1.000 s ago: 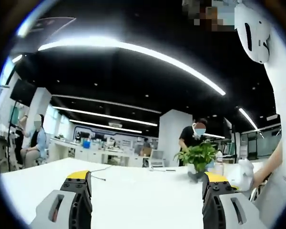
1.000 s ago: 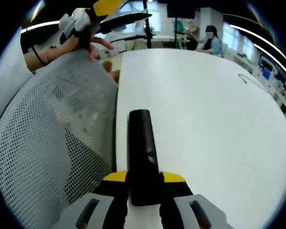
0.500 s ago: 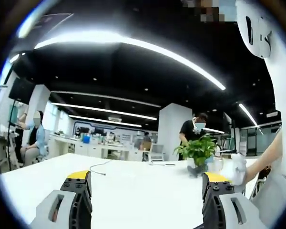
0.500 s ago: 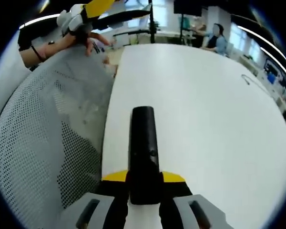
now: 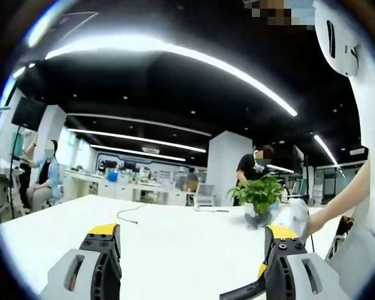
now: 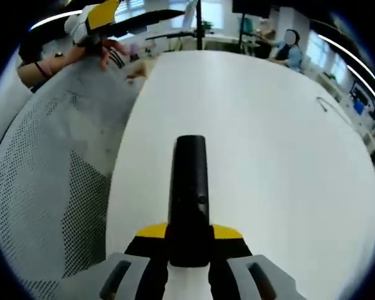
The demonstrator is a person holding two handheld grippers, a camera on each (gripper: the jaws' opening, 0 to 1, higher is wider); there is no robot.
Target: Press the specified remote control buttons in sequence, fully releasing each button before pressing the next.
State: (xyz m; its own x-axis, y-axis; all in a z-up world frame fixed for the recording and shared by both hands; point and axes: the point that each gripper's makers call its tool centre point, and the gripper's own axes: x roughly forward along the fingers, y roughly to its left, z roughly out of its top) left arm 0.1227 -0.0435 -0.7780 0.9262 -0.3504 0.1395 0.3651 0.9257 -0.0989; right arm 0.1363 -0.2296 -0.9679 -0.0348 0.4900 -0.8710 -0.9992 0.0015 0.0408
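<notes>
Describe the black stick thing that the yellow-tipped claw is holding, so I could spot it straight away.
Start at the big white table in the right gripper view. Low in the middle, the right gripper is clamped on one end of the remote control, a slim black bar that points away over the tabletop. It is the one dark, straight object against that white surface.

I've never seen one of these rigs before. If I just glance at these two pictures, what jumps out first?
In the right gripper view, a long black remote control is clamped between the yellow-tipped jaws of the right gripper, pointing out over a big white table. In the left gripper view, the left gripper stands wide open with nothing between its jaws, under bright ceiling light strips, with a green potted plant at the table's far side.
</notes>
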